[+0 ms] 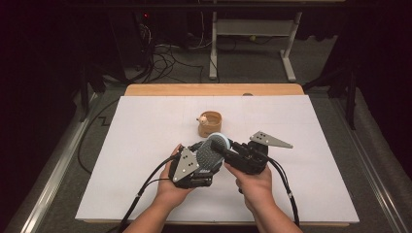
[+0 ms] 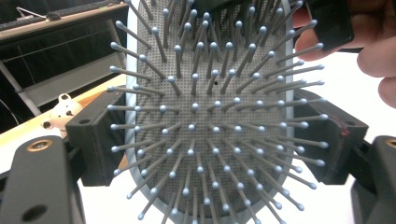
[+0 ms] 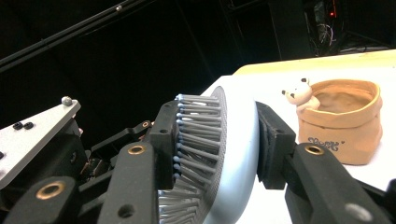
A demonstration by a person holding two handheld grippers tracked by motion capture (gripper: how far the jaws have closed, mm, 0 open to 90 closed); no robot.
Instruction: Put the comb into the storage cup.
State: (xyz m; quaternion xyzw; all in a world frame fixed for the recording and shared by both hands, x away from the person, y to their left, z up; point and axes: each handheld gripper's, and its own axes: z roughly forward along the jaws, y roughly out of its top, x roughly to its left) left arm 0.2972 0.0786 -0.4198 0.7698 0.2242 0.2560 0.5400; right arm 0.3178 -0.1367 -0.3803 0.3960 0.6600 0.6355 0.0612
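Item in hand: hairbrush [image 1: 212, 152], pale blue paddle head with grey bristles, held above the counter [image 1: 145, 145] at about six o'clock from its centre, just off the near edge of the middle.

Left tongs [image 1: 204, 162]: closed across the brush head's two side edges; in the left gripper view the bristle face [image 2: 205, 116] points straight at the camera, with a black jaw on each flank.

Right tongs [image 3: 217, 154]: closed across the thickness of the head, one jaw among the bristles [image 3: 191, 130], the other on the smooth back [image 3: 240, 140].

Other items: small tan fabric basket [image 1: 210, 124] at twelve o'clock from the brush, standing apart on the counter, with a little toy bear [image 1: 204, 118] on its rim.

Step judged: a handover between hands, or a turning of the brush; both tongs hold it at once.

Method advised: release one set only after the other is firm. The right jaw on the bristles sits on a yielding surface, so the hold may slip; the left hold on the rigid edges looks the sounder. Keep the head level while letting go.

Risk: the brush dropping onto the counter near the basket.
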